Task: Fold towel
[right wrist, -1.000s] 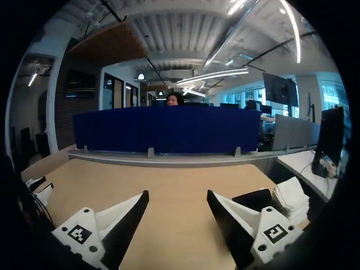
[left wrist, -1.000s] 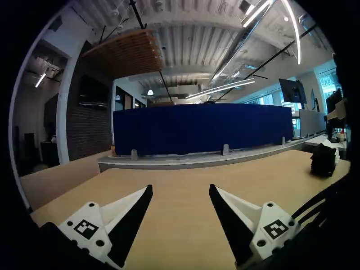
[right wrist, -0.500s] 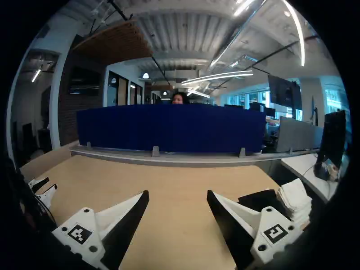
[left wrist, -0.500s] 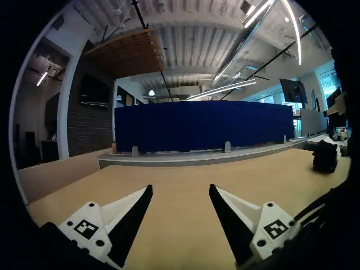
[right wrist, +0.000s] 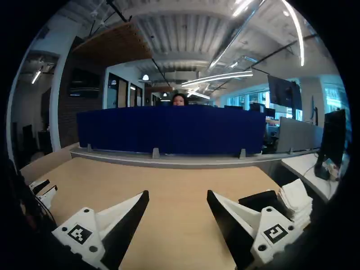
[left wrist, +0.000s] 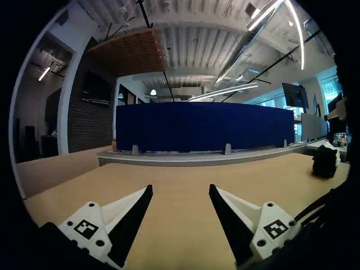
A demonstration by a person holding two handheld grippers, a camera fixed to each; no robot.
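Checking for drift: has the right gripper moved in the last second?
Yes, slightly: the blue partition and towel stack sit further right in its view, so the right gripper swung or shifted left.

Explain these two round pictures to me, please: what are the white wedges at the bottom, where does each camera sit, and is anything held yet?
A person holds a two-finger gripper in each hand. A fisheye camera rides on each one and looks out along its fingers, so the white wedges with black inner faces are those fingers. In the left gripper view, the left gripper is open with nothing between its fingers. The right gripper, in the right gripper view, is the same. Both point across a pale wooden table toward a blue partition. To the right gripper's right lie a black cloth, likely a towel, and a stack of white folded towels. Nothing is held yet.
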